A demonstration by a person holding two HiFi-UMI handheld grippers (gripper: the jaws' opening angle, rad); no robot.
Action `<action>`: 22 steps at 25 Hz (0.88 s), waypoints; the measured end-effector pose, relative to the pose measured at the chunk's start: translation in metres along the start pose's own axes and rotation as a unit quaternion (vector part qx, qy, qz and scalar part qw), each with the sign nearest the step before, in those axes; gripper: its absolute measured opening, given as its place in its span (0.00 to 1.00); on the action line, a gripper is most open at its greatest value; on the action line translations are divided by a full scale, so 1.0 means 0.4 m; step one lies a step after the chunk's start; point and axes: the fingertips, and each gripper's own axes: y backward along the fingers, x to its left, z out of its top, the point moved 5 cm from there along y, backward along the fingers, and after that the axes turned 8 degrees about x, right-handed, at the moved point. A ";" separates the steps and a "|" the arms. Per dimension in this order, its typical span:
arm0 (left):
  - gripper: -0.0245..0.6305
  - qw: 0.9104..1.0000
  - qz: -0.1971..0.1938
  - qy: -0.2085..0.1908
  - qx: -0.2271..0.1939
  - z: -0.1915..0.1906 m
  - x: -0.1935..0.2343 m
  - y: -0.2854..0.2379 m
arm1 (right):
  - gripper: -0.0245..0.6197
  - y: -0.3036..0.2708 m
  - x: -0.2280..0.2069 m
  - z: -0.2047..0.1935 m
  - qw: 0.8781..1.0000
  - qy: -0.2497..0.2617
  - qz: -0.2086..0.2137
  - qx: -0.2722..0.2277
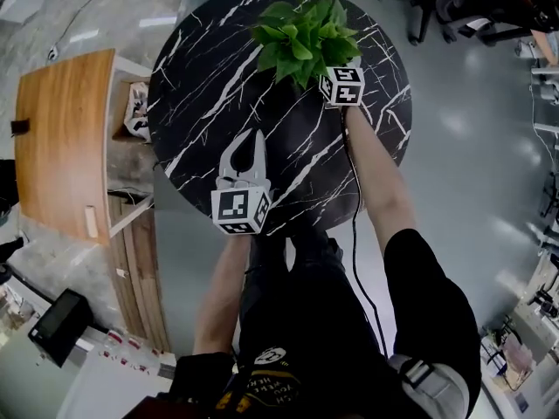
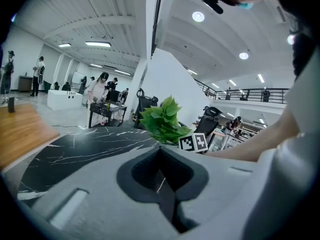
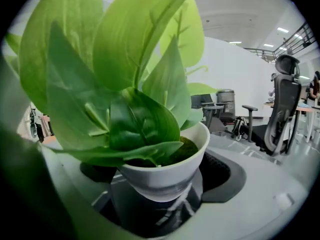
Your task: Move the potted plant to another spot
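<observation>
The potted plant, green leaves in a small white pot, stands at the far side of the round black marble table. My right gripper reaches under the leaves; its jaws sit against both sides of the pot, shut on it. I cannot tell whether the pot is off the table. My left gripper rests over the near middle of the table, jaws shut with nothing between them. In the left gripper view, the plant shows ahead beyond the closed jaws, with the right gripper's marker cube beside it.
A wooden table stands left of the marble table, with a box of clutter between them. Office chairs are at the far right. A black cable runs down along my right arm. People stand far off.
</observation>
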 end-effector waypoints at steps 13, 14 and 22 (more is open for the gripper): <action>0.04 0.988 0.146 0.037 -0.030 -0.067 0.243 0.204 | 0.83 -0.087 0.637 -0.004 0.980 0.095 0.174 0.008; 0.04 0.986 0.155 0.041 -0.032 -0.072 0.258 0.219 | 0.83 -0.085 0.675 -0.008 0.978 0.101 0.183 0.009; 0.04 0.974 0.213 0.068 -0.046 -0.108 0.346 0.319 | 0.83 -0.054 0.921 -0.044 0.960 0.138 0.243 0.009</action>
